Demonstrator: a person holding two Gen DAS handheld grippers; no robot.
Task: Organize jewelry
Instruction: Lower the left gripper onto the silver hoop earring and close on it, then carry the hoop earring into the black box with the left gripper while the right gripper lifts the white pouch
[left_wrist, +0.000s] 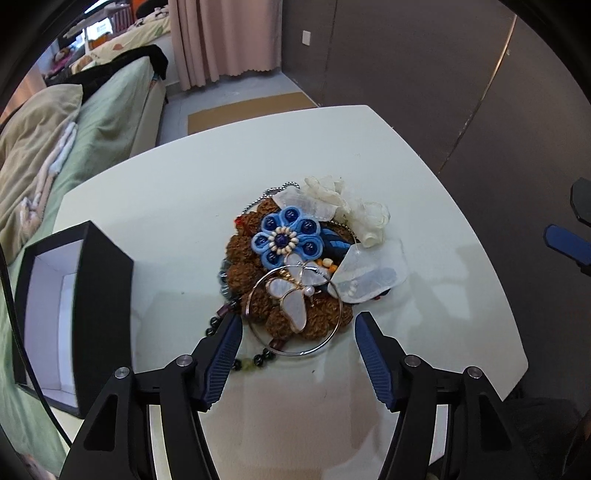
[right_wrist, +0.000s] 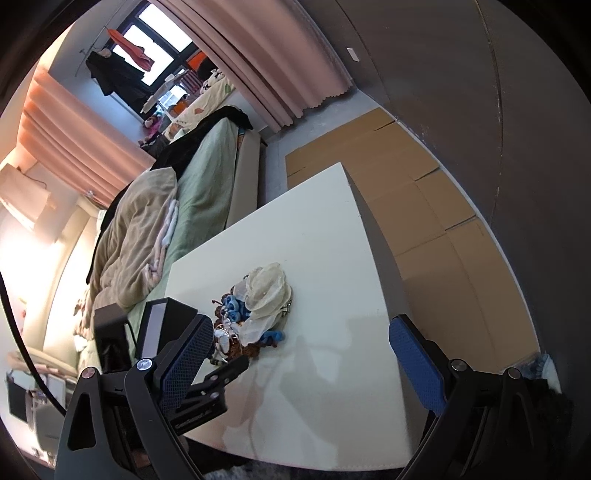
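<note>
A heap of jewelry (left_wrist: 291, 266) lies mid-table: a blue felt flower brooch (left_wrist: 288, 236), a pearly butterfly piece (left_wrist: 291, 299), a thin silver hoop (left_wrist: 334, 332), knobbly brown beads (left_wrist: 240, 273), a white fabric flower (left_wrist: 347, 206) and clear little bags (left_wrist: 373, 269). My left gripper (left_wrist: 298, 319) is open, its fingers on either side of the hoop's near edge, touching nothing. An open black box (left_wrist: 92, 314) with a white inside stands at the left. In the right wrist view my right gripper (right_wrist: 301, 325) is open and empty, beside the heap (right_wrist: 255, 310) and the box (right_wrist: 155, 325).
The white table (left_wrist: 166, 206) ends close behind the heap, and its right edge (right_wrist: 369, 236) drops to cardboard sheets (right_wrist: 424, 192) on the floor. A bed with a green sheet (left_wrist: 110, 122) and a beige blanket (left_wrist: 33, 155) runs along the left. Behind is a dark wall (left_wrist: 424, 66).
</note>
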